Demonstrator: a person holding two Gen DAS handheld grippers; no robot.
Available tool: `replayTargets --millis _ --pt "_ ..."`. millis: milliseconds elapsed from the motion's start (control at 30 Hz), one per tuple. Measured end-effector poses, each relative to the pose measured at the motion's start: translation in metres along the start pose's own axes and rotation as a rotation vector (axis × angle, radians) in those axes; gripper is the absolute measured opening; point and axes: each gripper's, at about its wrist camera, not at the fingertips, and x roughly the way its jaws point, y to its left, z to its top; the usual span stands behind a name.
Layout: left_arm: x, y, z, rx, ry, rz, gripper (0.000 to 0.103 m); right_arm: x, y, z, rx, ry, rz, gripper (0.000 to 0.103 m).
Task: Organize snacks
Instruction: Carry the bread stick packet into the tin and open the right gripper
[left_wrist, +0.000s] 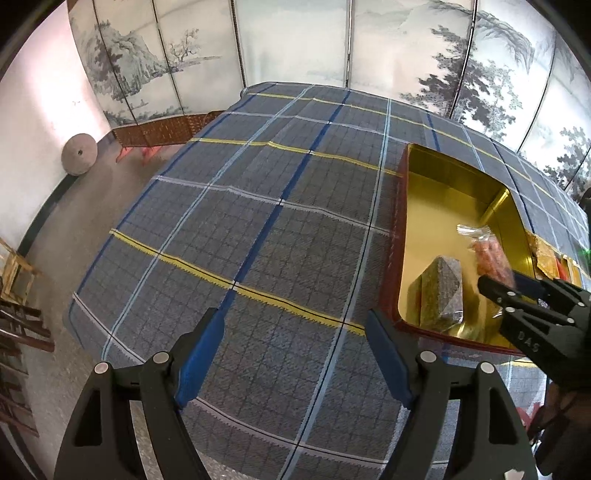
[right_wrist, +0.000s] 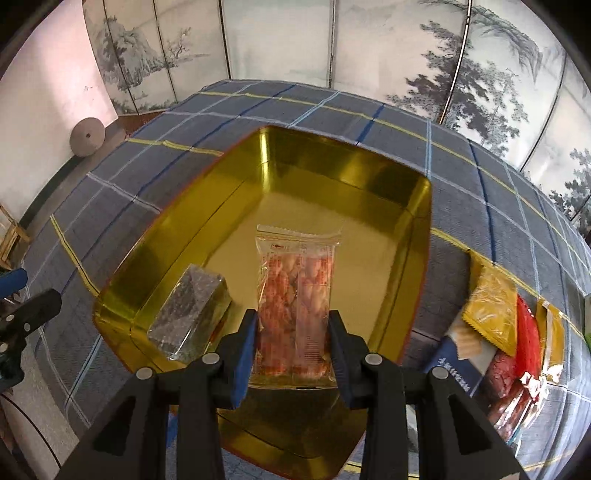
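The right gripper (right_wrist: 291, 332) clamps a clear orange snack packet (right_wrist: 295, 291) over the gold tin (right_wrist: 229, 199) at frame centre; the left gripper (left_wrist: 295, 350) gapes empty.

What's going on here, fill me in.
A person with two handheld grippers is sorting snacks into a gold tin. The right gripper is shut on a clear orange snack packet over the tin, beside a dark wrapped block already inside. The left gripper hangs open and empty. More packets wait on the tablecloth.
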Motion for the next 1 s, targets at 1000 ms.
replayTargets --millis 1000 --pt "-0.005 -0.024 -0.004 0.018 0.004 -0.044 0.075 -0.003 0.003 -0.007 -0.029 0.014 0.065 0.049"
